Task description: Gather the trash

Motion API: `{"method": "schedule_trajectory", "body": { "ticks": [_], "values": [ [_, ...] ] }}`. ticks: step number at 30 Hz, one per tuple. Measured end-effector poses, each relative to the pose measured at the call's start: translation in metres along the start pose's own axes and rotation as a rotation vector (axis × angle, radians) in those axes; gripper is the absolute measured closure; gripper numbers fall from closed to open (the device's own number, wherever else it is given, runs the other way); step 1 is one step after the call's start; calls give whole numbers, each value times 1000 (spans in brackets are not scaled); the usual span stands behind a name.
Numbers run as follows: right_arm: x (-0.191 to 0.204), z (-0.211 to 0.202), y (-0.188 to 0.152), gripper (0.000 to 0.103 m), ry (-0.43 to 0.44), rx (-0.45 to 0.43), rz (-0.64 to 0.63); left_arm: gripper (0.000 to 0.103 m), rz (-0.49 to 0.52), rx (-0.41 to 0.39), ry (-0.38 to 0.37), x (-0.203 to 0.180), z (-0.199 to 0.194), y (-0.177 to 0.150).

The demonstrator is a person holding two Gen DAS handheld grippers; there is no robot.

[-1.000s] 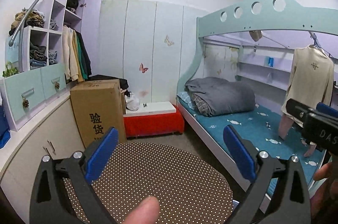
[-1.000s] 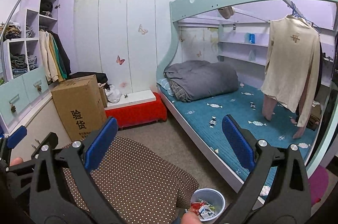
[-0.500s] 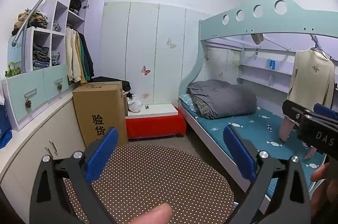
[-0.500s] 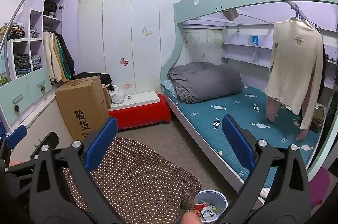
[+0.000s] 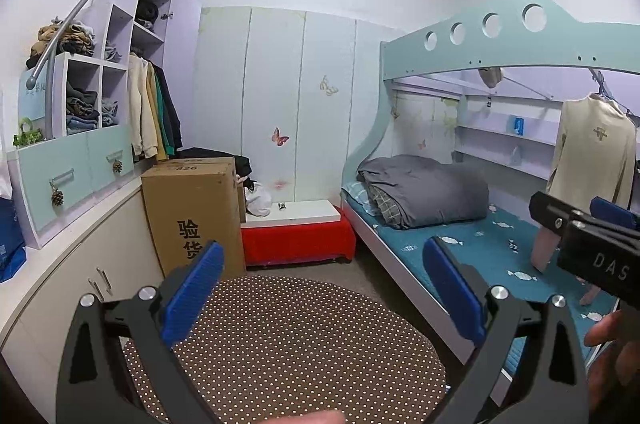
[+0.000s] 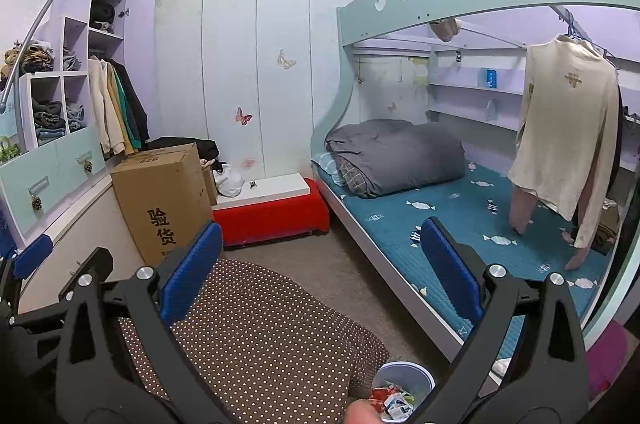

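Two grippers, left (image 5: 323,288) and right (image 6: 320,268), each with two blue ribbed pads spread wide, holding nothing; one round dotted brown cushion (image 5: 288,340) beneath them; one small white bin (image 6: 404,394) of crumpled wrappers on bare carpet between cushion and bed (image 6: 448,220); one cardboard box (image 6: 164,200) left; floor ahead open.

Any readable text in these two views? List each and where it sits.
"验货": front of the cardboard box.
"826": top of the same box, upside down in the right wrist view.
"DAS", cut off by the frame edge: body of the right gripper.
Blue item on the shelf and the black tag near it: too small to read.
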State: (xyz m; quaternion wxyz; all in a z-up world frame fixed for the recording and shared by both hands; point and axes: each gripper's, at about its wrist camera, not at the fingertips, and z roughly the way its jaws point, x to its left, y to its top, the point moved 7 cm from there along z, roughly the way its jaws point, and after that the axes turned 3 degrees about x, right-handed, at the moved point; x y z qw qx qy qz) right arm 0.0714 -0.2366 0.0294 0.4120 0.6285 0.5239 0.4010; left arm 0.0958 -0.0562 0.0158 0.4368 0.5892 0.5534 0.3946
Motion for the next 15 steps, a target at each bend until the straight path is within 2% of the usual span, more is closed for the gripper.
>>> {"method": "schedule_trajectory", "body": {
  "ticks": [15],
  "values": [
    [0, 4, 0, 6, 11, 10, 1, 5, -9, 16, 14, 1, 3, -5]
  ]
}}
